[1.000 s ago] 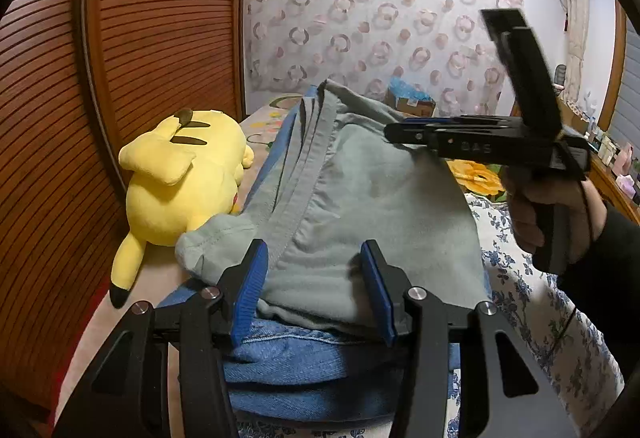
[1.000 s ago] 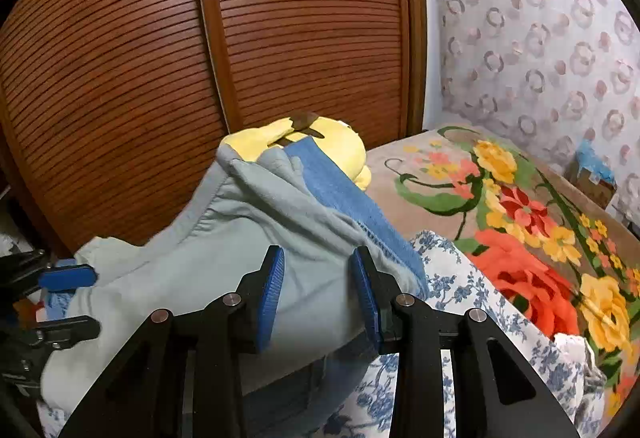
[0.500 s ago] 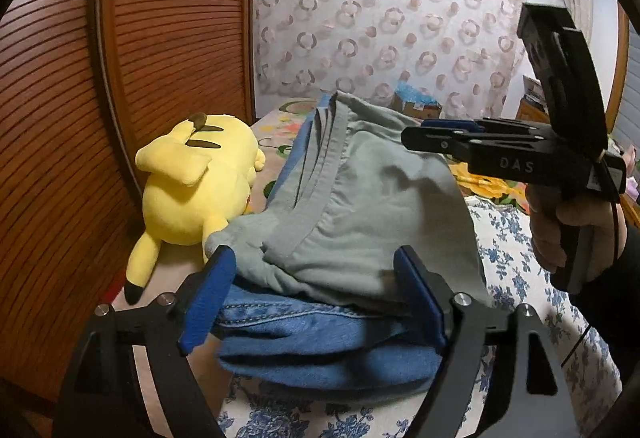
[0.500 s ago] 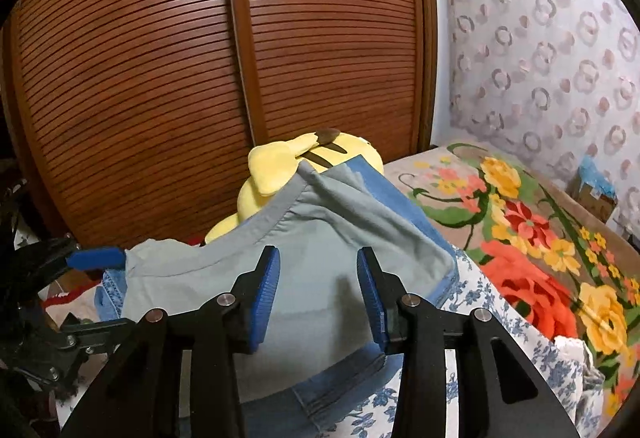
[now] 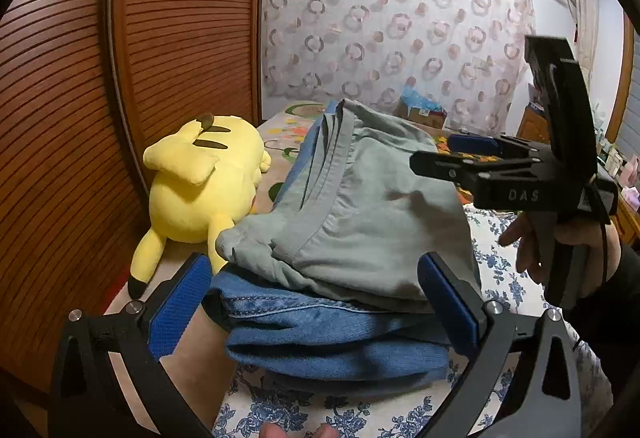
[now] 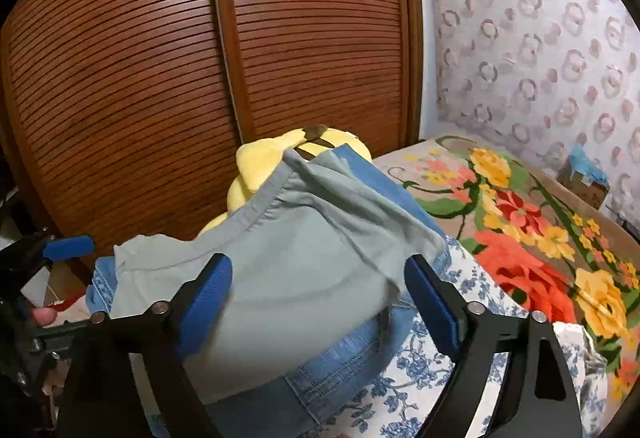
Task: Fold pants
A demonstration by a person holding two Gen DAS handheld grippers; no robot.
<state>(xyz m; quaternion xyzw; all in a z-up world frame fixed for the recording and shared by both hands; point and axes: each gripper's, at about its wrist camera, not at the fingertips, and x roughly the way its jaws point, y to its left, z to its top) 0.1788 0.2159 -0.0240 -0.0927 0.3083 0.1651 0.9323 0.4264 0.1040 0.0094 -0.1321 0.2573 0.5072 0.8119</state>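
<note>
Folded grey-green pants point(image 5: 360, 214) lie on top of folded blue jeans point(image 5: 332, 338) on the bed. My left gripper point(image 5: 316, 302) stands at the stack's near edge, its jaws opening wide; the blue pads point(image 5: 180, 306) flank the cloth without pressing it. In the right wrist view the grey-green pants point(image 6: 304, 262) cover the jeans point(image 6: 340, 358), and my right gripper point(image 6: 318, 302) is also opening, with its pads off the fabric. The right gripper point(image 5: 444, 154) hovers over the pants' right side, held by a hand point(image 5: 560, 242). At the far left shows the left gripper point(image 6: 60, 286).
A yellow plush toy point(image 5: 200, 194) lies left of the stack against slatted wooden wardrobe doors point(image 6: 160, 78). The stack rests on a blue-flowered sheet point(image 5: 500, 270); a bright floral blanket point(image 6: 520, 222) spreads beyond. A cardboard box point(image 5: 424, 110) sits by the patterned curtain.
Both grippers have gone from nearly closed on the grey-green pants to wide open, letting go. The pants have sunk flatter onto the jeans. The right gripper has drawn back a little.
</note>
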